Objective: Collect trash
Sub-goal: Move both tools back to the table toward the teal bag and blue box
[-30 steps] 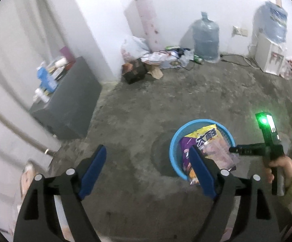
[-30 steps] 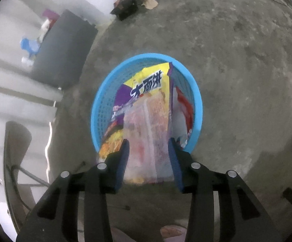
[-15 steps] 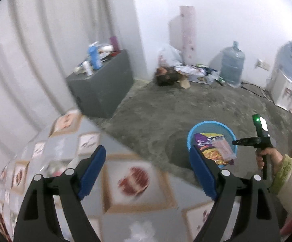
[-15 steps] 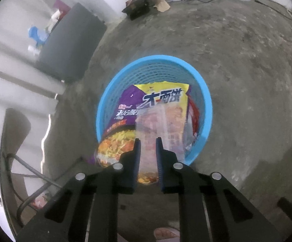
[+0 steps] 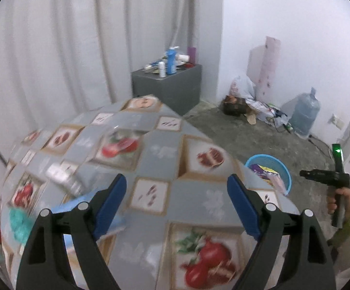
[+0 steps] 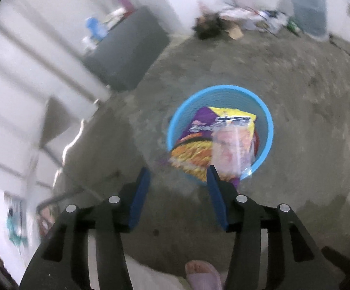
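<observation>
Left claw (image 5: 177, 203) hangs over the counter with the fruit-patterned grey cloth (image 5: 165, 159), its blue pads spread wide and nothing between them. Just off its left finger lies a blurred, shiny crumpled wrapper (image 5: 65, 181), and nearer the camera on that side a teal scrap (image 5: 20, 222) on a pale blue sheet (image 5: 71, 207); the blur hides what these are exactly. Ahead of the claw, past the counter's far corner, a dark grey cabinet (image 5: 172, 87) stands against the white curtain, topped with bottles.

Off to this claw's right, down on the concrete floor (image 5: 235, 130), sits the round blue plastic basket (image 5: 284, 171). Beyond the basket, the person's right hand (image 5: 339, 199) holds the other tool, its green light on.

Right claw (image 6: 177, 181) hovers above the floor with its pads apart and empty. Directly ahead of its right finger is the blue basket (image 6: 184, 111), and in it a purple-and-yellow noodle packet (image 6: 199, 140) leans with a clear plastic bag (image 6: 230, 149) lying on top; both stick out over the near rim, close to the right pad. I cannot tell whether the bag touches the pad. Far ahead, by the wall, a large water jug (image 6: 307, 7) and a heap of litter (image 6: 223, 24)
</observation>
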`<action>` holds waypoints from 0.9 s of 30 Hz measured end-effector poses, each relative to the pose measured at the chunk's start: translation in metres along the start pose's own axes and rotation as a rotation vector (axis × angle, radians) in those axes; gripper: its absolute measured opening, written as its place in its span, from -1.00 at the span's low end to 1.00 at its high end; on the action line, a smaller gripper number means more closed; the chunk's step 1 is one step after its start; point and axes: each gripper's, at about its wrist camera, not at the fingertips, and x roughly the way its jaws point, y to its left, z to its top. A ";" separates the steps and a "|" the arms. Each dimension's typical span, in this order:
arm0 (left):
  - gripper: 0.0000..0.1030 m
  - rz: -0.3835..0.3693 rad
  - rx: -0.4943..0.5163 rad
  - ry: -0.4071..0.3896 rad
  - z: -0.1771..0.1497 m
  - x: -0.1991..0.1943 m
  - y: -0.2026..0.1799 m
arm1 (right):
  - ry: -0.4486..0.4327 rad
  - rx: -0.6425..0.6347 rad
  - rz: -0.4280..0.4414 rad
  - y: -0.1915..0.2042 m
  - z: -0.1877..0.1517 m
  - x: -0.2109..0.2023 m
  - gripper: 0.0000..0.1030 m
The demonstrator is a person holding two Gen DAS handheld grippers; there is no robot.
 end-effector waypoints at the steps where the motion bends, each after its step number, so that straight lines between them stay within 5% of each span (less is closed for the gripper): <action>1: 0.61 0.010 -0.018 -0.010 -0.006 -0.008 0.008 | -0.003 -0.035 0.006 0.011 -0.001 -0.007 -0.06; 12: 0.61 0.105 -0.208 -0.114 -0.058 -0.074 0.083 | -0.096 -0.343 0.180 0.145 -0.001 -0.049 0.15; 27: 0.61 0.190 -0.346 -0.162 -0.113 -0.105 0.168 | 0.018 -0.932 0.411 0.325 -0.077 -0.025 0.22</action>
